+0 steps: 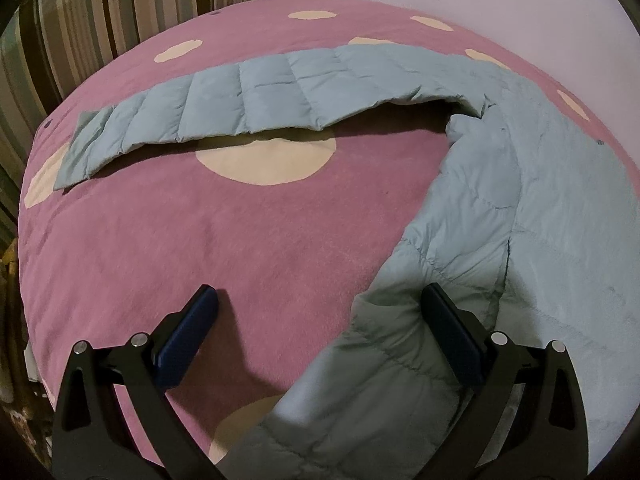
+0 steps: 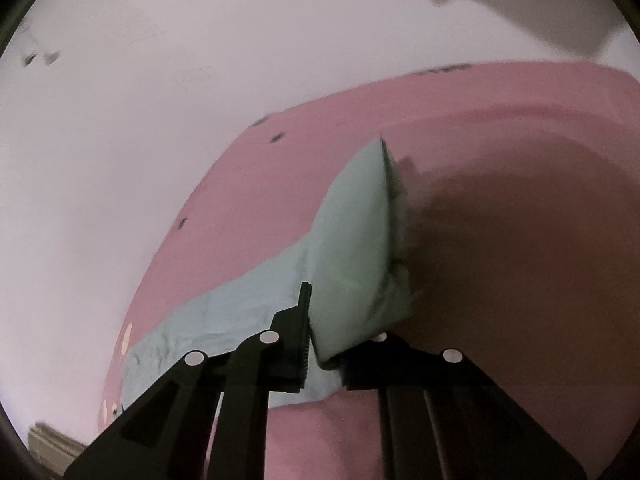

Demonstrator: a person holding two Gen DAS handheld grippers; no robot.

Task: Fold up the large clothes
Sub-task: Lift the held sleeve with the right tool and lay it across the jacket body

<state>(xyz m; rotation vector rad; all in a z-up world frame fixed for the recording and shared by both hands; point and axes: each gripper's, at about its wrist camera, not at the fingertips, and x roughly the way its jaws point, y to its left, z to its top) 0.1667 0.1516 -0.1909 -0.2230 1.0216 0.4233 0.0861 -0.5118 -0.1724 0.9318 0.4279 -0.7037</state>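
Well, starting at my left: the jacket (image 1: 540,208) lies spread on the pink spotted blanket (image 1: 200,240), its sleeve (image 1: 208,108) stretched flat out toward the striped cushion (image 1: 100,12), the body bunched along the right side. My left gripper (image 1: 320,320) hangs just above the near hem with its jaws wide apart, holding nothing; the left finger sits over bare blanket, the right finger over the quilted fabric, so the hem edge runs between them

Moving right, my right gripper (image 2: 320,344) has its jaws closed on a fold of the jacket, and that corner stands lifted off the blanket, puffed up in front of the lens. The wall (image 2: 160,100) fills the rest of that view, which is blurred, so I cannot tell exactly which part of the garment I have pinched

I judge this is a down-filled piece: light for its size, soft, springy, with a smooth shell that will likely slide between the pads. It will not keep a crease; trapped air should push any fold back open, so each fold wants pressing down. For the left side I would bite the hem itself, where the stitched edge is thinner and firmer than the puffy panels, and take a deep bite. The sleeve cuff looks like another good hold
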